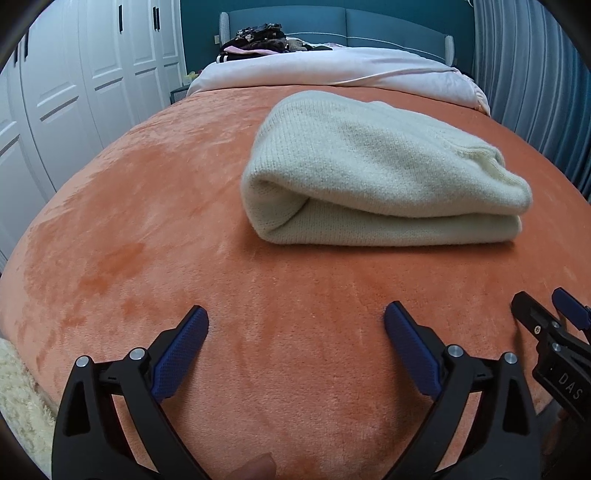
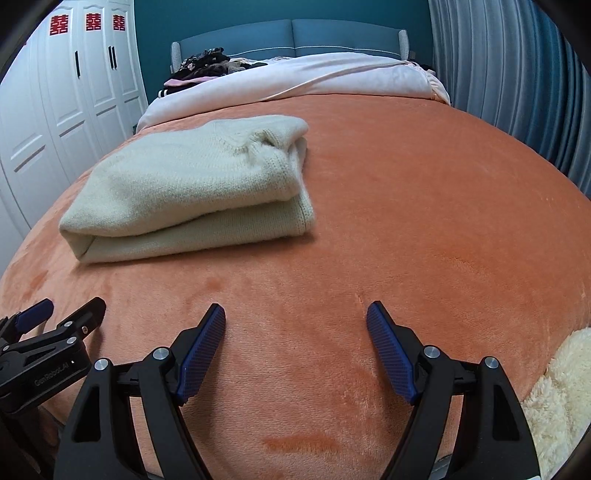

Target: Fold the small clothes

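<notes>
A cream knit sweater (image 1: 373,173) lies folded in a thick bundle on the orange blanket (image 1: 184,221); it also shows in the right wrist view (image 2: 192,184). My left gripper (image 1: 295,321) is open and empty, low over the blanket, nearer to me than the sweater. My right gripper (image 2: 295,317) is open and empty too, nearer than the sweater and to its right. Each gripper shows at the edge of the other's view: the right gripper (image 1: 546,317) and the left gripper (image 2: 62,314).
A pale pink duvet (image 1: 332,70) lies bunched at the far end before a blue headboard (image 1: 369,22). A dark clothes pile (image 1: 258,38) sits at the far left. White wardrobes (image 1: 74,92) stand left, curtains (image 2: 517,74) right. Fluffy cream fabric (image 2: 561,398) lies at the near edge.
</notes>
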Motion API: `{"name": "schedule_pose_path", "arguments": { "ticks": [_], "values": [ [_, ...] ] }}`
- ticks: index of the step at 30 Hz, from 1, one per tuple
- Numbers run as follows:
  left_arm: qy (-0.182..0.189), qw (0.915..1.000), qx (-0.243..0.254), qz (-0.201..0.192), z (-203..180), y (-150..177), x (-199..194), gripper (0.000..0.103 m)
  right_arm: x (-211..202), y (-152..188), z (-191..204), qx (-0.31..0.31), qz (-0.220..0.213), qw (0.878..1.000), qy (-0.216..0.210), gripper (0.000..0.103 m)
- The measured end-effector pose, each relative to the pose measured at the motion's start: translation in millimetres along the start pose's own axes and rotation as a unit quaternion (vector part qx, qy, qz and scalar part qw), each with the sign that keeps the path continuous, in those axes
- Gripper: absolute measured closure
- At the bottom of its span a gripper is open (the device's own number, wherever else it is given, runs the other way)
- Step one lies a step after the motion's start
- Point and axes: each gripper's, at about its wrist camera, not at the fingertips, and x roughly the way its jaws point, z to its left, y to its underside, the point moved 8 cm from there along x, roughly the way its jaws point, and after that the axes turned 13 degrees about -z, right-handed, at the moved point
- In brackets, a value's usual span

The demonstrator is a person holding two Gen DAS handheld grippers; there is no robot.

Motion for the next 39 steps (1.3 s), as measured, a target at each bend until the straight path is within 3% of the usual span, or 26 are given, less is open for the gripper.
{"name": "schedule_pose_path", "arguments": {
  "ticks": [15, 39],
  "values": [
    [0.005, 1.0, -0.006, 0.003, 1.5, 0.9, 7.1, 0.005, 1.8, 9.5, 14.1, -0.016, 0.011, 1.0, 0.019, 0.019],
    [0.004, 1.0, -0.005, 0.005, 1.2, 2.1, 8.9, 0.005, 1.7, 15.8, 23.0, -0.018, 0.011, 0.999, 0.027, 0.017]
  ]
}}
